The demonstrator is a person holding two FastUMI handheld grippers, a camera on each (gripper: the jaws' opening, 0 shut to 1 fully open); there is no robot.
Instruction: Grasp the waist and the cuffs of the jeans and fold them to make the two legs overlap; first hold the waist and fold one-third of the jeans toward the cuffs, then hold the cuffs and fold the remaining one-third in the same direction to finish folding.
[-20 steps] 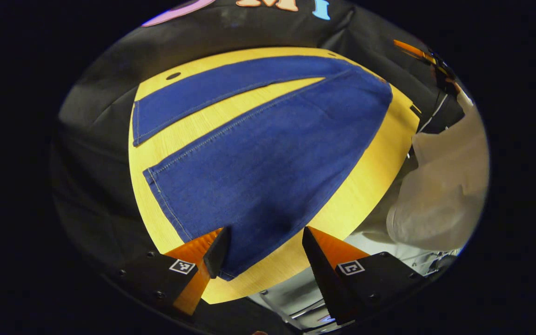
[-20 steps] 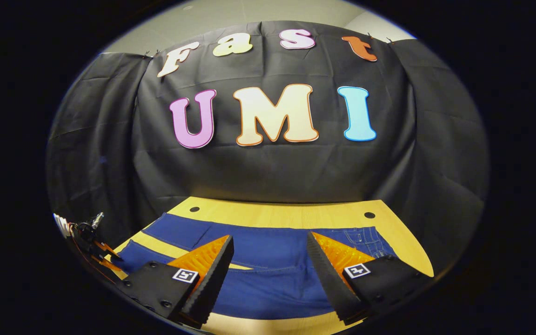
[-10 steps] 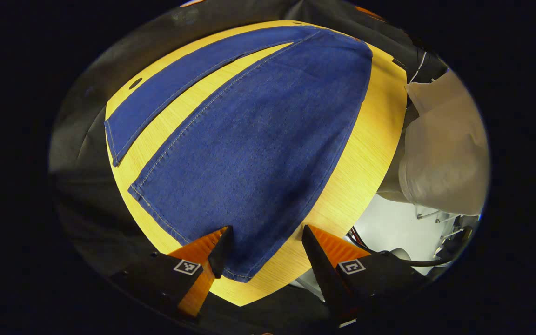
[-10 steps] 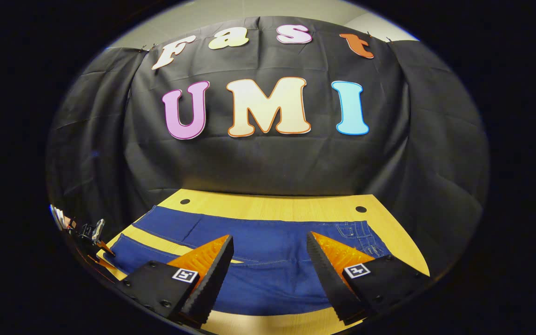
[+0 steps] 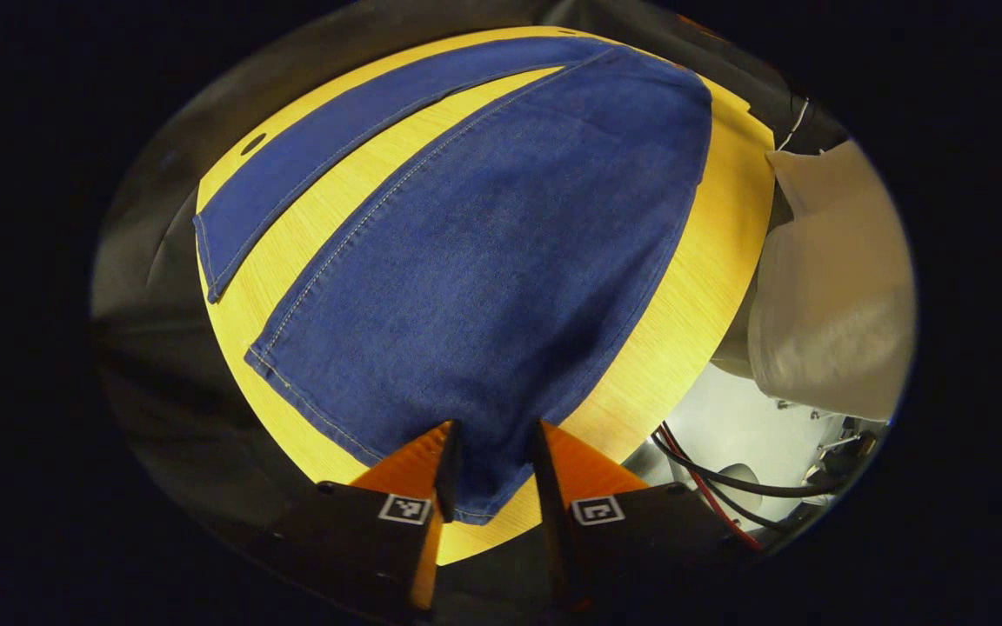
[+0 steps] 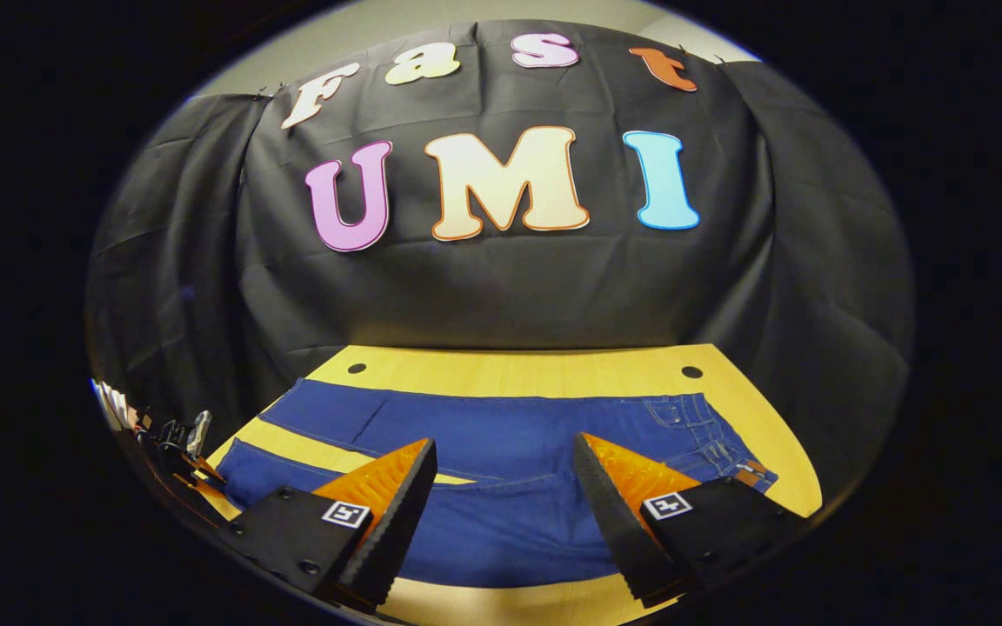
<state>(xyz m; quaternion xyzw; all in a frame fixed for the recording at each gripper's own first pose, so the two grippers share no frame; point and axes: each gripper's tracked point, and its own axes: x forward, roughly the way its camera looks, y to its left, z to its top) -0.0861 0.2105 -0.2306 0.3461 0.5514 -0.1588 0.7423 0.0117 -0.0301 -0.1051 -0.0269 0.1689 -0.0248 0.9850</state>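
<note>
On table (image 6: 553, 369), left tongs (image 5: 492, 448) pinch jeans (image 5: 501, 261) cuff (image 5: 479, 500); right tongs (image 6: 505, 474) gape above waist (image 6: 710, 435).

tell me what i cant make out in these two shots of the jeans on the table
- Left gripper view: whether the left gripper truly pinches the near cuff of the jeans; its fingers hide the contact.
- Right gripper view: the jeans' near edge behind the right gripper's fingers.
- Right gripper view: waist details, too small and partly behind a finger.
- Left gripper view: the person beyond a pale sleeve, cut off by the edge.
</note>
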